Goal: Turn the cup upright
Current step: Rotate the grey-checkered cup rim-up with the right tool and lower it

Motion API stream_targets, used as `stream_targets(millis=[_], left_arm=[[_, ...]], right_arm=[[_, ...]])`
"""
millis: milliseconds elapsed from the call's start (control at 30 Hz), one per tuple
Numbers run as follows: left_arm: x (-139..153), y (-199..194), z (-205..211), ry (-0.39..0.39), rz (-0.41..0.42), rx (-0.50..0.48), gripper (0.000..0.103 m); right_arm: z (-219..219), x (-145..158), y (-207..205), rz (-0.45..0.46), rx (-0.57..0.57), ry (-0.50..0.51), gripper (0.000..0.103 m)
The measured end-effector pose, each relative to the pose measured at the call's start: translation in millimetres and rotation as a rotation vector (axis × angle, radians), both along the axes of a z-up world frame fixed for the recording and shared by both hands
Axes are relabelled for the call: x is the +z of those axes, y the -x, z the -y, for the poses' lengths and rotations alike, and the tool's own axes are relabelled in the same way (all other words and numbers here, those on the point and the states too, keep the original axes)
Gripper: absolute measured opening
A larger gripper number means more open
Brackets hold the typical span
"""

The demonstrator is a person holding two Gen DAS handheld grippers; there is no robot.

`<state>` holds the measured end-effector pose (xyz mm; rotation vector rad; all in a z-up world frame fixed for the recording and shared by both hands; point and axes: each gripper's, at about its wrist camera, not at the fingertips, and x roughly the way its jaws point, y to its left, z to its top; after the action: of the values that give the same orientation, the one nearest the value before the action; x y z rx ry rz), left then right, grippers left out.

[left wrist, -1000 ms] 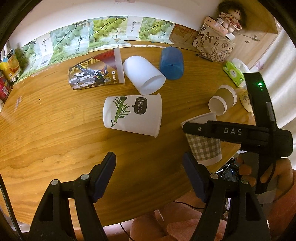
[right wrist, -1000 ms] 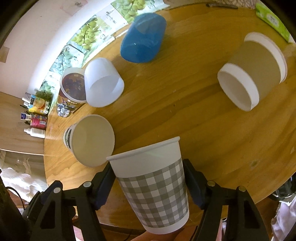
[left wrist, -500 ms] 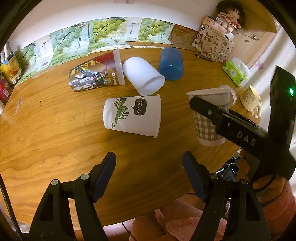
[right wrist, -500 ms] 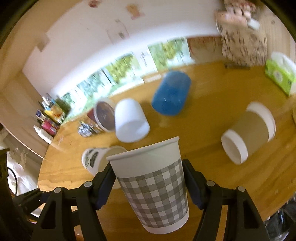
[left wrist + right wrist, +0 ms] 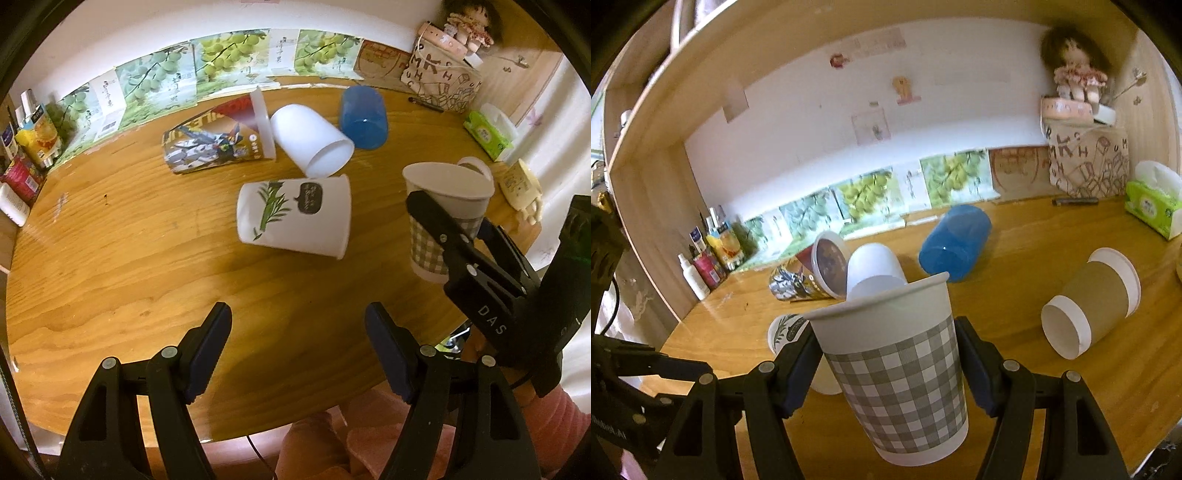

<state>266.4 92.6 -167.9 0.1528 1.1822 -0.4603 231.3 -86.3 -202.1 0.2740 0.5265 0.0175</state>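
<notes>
My right gripper is shut on a grey-checked paper cup, held nearly upright with its mouth up, above the wooden table. In the left wrist view the same cup hangs at the right edge of the table, clamped in the right gripper. My left gripper is open and empty over the table's near edge. A white cup with a bamboo print lies on its side ahead of it.
Several more cups lie on their sides: a white plastic one, a blue one, a printed one and a brown-sleeved one. A tissue pack and patterned bag stand at the back right; bottles at the left.
My right gripper has tilted up and lifted the checked cup from the table's edge, turning it nearly upright. The left gripper has stayed still.
</notes>
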Motion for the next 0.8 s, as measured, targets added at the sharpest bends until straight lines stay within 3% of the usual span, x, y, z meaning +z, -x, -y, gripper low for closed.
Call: stream_targets(millis=[400,800], left_arm=[[-8.7,12.5,-9.3,-0.063,-0.015,0.044,0.078],[-13.4,24.1,-6.4,-0.076,-0.024,0.044,0.078]], right_arm=[[4.4,-17.7,15.5,0.047,-0.056,-0.054,0.071],[-7.5,-24.2,13.4,0.083,-0.047,0.059,0.072]])
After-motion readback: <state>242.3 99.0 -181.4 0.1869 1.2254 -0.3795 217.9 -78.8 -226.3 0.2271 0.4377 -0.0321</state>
